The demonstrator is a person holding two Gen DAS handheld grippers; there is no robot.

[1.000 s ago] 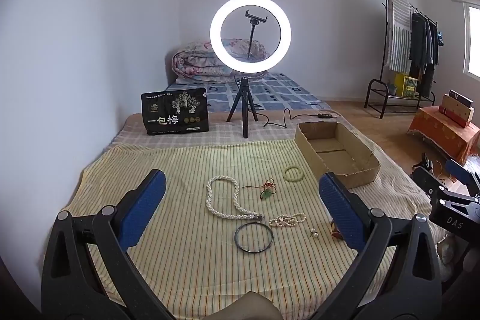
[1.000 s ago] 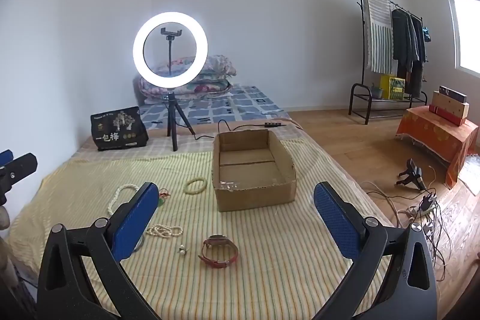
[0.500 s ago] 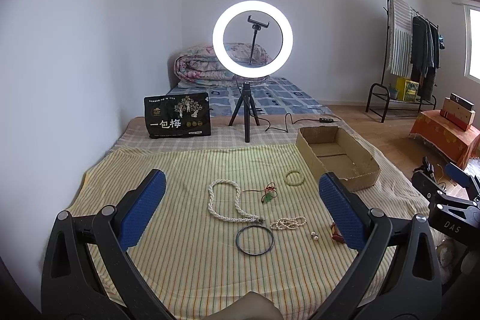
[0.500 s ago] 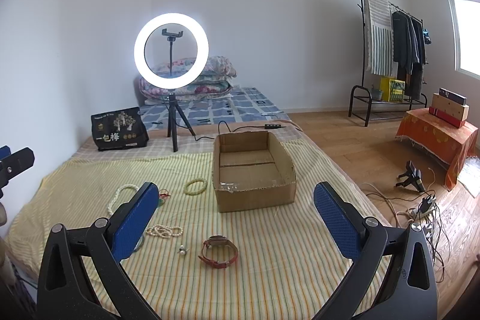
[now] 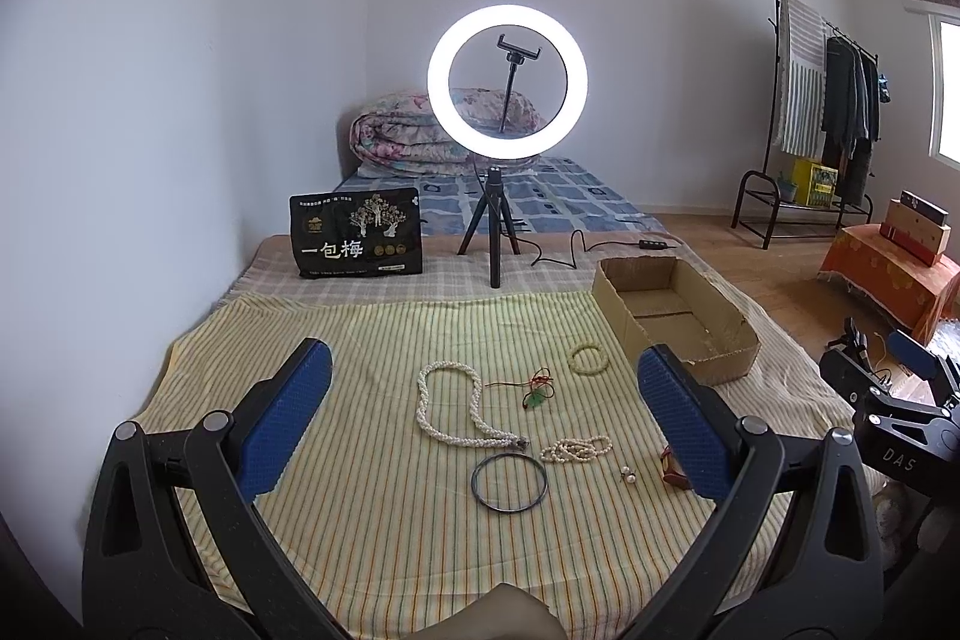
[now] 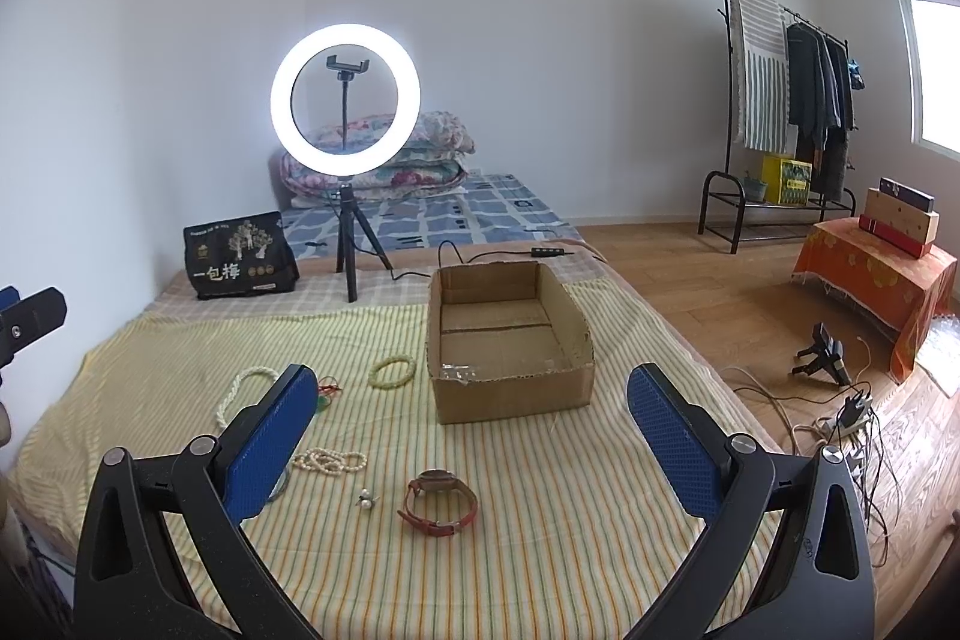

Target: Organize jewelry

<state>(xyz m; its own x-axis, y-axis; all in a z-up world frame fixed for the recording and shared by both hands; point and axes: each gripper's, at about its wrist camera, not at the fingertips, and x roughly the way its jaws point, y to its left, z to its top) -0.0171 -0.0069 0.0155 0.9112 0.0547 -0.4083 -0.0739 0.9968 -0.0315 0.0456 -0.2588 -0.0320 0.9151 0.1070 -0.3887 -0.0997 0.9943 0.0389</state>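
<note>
Left wrist view, left gripper (image 5: 483, 400) spread wide and empty above striped cloth (image 5: 360, 520), pearl necklace (image 5: 450, 415) and dark bangle (image 5: 509, 481) lying between its fingers, right gripper (image 6: 474, 421) likewise wide apart, red watch (image 6: 441, 502) between and below its pads, cardboard box (image 6: 510, 394) just beyond.

Bright, even daylight; ring light (image 5: 507, 81) glaring; fisheye bends edges; far corners perhaps slightly soft

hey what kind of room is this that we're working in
Most likely a bedroom in a home: folded quilts lie on a low mattress, and a clothes rack with hanging garments stands by the window. The ring light suggests filming.
</note>
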